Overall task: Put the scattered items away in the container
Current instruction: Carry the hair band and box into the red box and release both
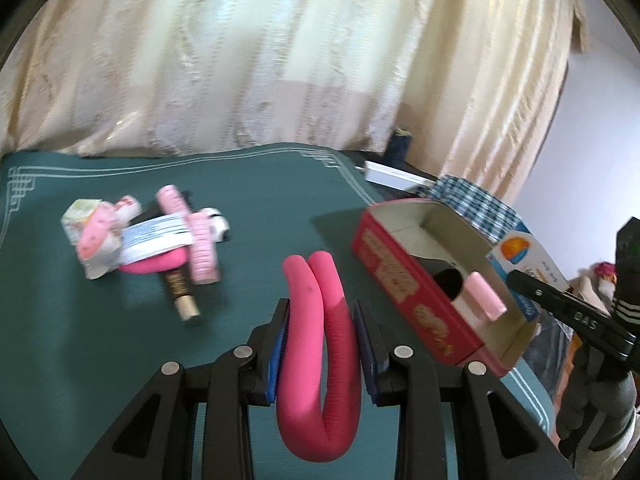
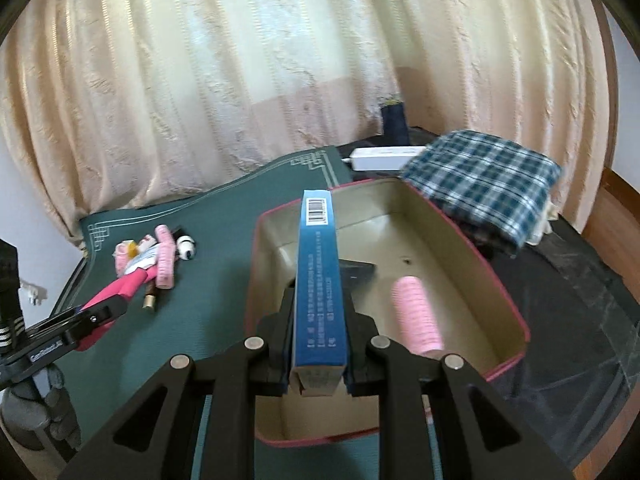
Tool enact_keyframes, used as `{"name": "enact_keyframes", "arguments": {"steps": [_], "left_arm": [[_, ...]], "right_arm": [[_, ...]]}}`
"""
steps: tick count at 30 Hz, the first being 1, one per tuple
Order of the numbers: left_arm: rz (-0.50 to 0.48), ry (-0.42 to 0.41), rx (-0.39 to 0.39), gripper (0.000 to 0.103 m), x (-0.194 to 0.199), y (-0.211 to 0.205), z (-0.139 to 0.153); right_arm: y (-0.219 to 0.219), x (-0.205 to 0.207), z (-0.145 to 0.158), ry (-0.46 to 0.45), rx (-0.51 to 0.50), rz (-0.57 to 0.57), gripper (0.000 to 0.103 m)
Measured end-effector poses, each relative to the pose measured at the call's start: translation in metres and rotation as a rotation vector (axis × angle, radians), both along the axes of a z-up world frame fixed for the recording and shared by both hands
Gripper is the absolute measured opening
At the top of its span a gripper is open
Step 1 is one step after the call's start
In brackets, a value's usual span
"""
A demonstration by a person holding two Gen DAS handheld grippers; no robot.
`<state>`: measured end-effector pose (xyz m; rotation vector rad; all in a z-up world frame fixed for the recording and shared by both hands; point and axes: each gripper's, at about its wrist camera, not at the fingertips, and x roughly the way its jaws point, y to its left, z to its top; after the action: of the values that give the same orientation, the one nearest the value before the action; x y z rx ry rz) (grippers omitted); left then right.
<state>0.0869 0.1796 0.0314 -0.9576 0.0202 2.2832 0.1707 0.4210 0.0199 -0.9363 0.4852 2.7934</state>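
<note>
My left gripper (image 1: 320, 344) is shut on a folded pink foam roller (image 1: 320, 344), held above the green mat left of the red box (image 1: 400, 276). My right gripper (image 2: 318, 336) is shut on a long blue carton (image 2: 320, 280), held over the open red box (image 2: 496, 280). Inside the box lie a pink hair roller (image 2: 418, 316) and a dark item (image 2: 356, 272). A pile of scattered items (image 1: 152, 236) lies on the mat: pink rollers, small packets, a labelled pink item, a gold-tipped tube (image 1: 182, 300) and a panda toy (image 2: 186, 248).
A folded plaid cloth (image 2: 488, 184) lies behind the box, next to a white power strip (image 2: 384, 158). A cream curtain hangs behind the table. The green mat (image 1: 260, 208) covers the left part of the table; a dark surface (image 2: 580, 320) is to the right.
</note>
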Motion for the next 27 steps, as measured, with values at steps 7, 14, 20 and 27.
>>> {"name": "enact_keyframes", "arguments": {"steps": [7,14,20,27], "left_arm": [[-0.061,0.003,-0.020,0.032,0.010,0.033,0.003],[-0.090,0.016,-0.015,0.032,0.012,0.052,0.015],[-0.131,0.018,-0.019,0.032,0.015,0.076,0.020],[-0.196,0.012,-0.026,0.032,0.022,0.109,0.020]], "right_arm": [[0.022,-0.006,-0.013,-0.052,-0.026,-0.023,0.021],[0.034,-0.022,-0.015,-0.085,-0.042,-0.010,0.022],[0.041,-0.028,-0.024,-0.118,-0.055,-0.008,0.022],[0.054,-0.014,-0.019,-0.088,-0.062,-0.058,0.043]]}}
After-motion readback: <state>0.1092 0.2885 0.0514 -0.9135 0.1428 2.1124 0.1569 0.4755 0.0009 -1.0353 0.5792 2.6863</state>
